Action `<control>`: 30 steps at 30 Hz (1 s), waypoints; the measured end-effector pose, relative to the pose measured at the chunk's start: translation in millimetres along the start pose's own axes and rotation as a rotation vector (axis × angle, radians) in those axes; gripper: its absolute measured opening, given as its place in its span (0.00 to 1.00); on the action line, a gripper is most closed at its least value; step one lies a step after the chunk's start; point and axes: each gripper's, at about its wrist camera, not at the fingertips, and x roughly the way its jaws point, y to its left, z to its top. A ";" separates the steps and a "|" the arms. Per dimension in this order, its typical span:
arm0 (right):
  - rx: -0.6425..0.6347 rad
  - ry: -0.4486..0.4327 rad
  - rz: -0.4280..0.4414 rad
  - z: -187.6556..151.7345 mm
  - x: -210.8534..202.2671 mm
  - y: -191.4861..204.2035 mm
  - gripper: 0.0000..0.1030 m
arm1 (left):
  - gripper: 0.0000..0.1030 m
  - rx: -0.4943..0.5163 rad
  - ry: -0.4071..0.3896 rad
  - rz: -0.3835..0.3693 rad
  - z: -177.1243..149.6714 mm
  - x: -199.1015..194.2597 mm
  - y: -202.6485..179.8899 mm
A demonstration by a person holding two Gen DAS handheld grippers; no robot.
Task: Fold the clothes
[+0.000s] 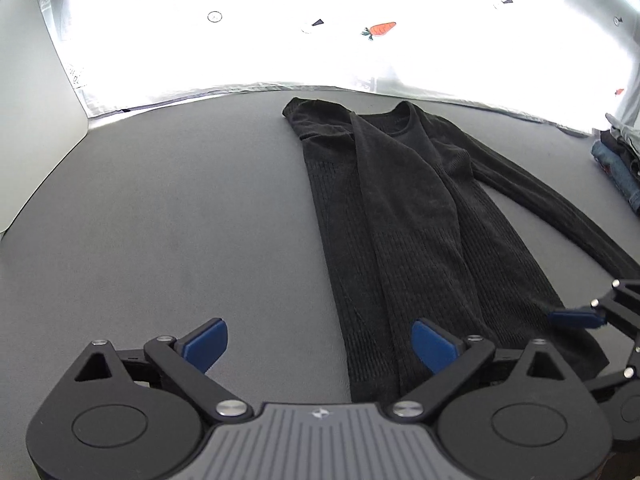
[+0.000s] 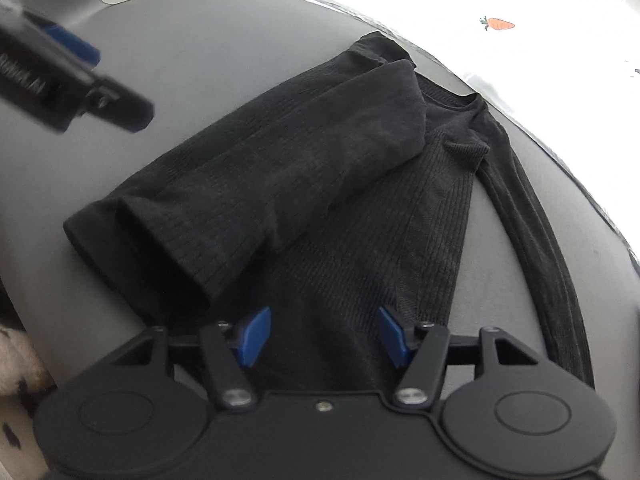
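Blue-padded fingers of the left gripper (image 1: 320,346) stand wide apart, holding nothing, above the near edge of the grey tabletop (image 1: 160,220). Just beyond them lies the black ribbed sweater (image 1: 400,220), its hem toward the near edge and its round neckline toward the far edge, so its long axis runs near to far. One sleeve is folded over the body; the other trails along the tabletop's right side. Over the hem, the right gripper (image 2: 323,336) is also spread wide and empty. Folded clothes (image 1: 620,168) are stacked at the right edge.
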 end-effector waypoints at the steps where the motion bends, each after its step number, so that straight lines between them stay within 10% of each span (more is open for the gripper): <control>1: 0.024 -0.012 0.008 1.6 -3.5 -6.3 0.60 | 0.95 -0.020 -0.004 -0.010 5.7 3.1 2.3; 6: 0.178 -0.092 -0.014 24.5 -1.8 -53.1 0.61 | 0.95 -0.146 -0.022 -0.112 43.7 27.6 14.0; 14: 0.282 -0.170 0.001 101.9 52.7 -107.3 0.21 | 0.95 -0.139 -0.047 -0.111 117.7 95.0 22.3; 21: 0.243 -0.244 0.118 232.5 140.6 -128.1 0.26 | 0.95 -0.265 -0.052 -0.072 183.6 164.5 60.7; 24: 0.225 -0.270 0.177 282.2 187.2 -127.8 0.56 | 0.95 -0.298 -0.047 -0.031 195.5 191.5 78.7; 30: 0.093 -0.200 0.260 342.0 262.3 -106.6 0.47 | 0.95 -0.452 -0.035 -0.013 200.5 222.4 119.8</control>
